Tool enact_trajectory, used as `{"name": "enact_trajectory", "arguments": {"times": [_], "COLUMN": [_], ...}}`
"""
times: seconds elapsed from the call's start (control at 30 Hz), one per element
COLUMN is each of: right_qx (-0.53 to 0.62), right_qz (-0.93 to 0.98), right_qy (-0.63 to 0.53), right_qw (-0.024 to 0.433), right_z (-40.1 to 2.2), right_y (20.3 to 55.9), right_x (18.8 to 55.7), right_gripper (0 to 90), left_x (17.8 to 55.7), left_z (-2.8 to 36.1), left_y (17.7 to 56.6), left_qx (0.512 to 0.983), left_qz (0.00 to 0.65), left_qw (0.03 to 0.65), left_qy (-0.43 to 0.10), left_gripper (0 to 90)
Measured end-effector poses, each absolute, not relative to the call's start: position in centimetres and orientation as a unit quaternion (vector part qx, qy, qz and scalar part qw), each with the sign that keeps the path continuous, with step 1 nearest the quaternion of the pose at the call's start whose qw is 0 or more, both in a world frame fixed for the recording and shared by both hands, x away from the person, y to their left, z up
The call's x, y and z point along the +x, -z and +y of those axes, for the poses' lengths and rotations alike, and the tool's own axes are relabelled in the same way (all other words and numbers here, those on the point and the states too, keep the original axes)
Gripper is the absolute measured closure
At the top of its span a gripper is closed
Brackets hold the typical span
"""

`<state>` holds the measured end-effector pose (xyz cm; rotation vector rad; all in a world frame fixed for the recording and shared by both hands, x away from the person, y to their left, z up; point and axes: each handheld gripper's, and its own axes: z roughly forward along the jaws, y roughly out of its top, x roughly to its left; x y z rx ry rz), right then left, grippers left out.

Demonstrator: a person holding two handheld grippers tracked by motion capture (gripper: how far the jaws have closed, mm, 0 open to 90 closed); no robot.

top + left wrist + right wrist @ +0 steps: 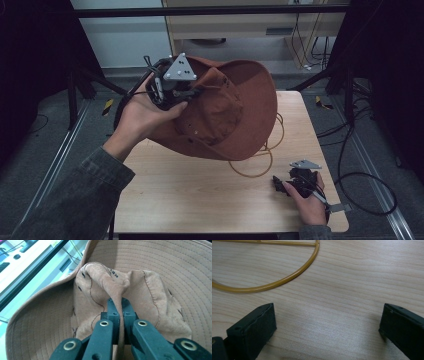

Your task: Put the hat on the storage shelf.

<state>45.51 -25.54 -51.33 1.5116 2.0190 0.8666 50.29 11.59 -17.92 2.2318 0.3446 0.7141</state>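
Hat, brown, lifted above wooden table, crown fold pinched by left gripper; yellow wire hoop lying beneath hat. Right gripper spread wide near table's right front corner; grey floor, cables around table.

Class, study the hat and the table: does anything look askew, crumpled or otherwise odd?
Yes. The brown hat hangs tilted above the table, lifted by a pinched fold of its crown in the left tongs, so the crown is crumpled. A yellow ring lies half under the brim. The right tongs rest open.
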Motion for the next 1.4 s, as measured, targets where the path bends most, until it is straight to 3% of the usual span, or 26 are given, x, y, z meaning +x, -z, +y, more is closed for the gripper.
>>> {"name": "enact_trajectory", "arguments": {"times": [1.4], "right_qx": [0.553], "right_qz": [0.734], "right_qy": [-0.316], "right_qw": [0.235], "right_z": [-25.5], "right_y": [51.3], "right_x": [45.6], "right_gripper": [0.7], "left_x": [52.4], "left_z": [3.6], "left_y": [18.8], "left_qx": [0.879], "left_qz": [0.118], "left_qw": [0.378], "left_qy": [-0.267], "left_gripper": [88.7]}}
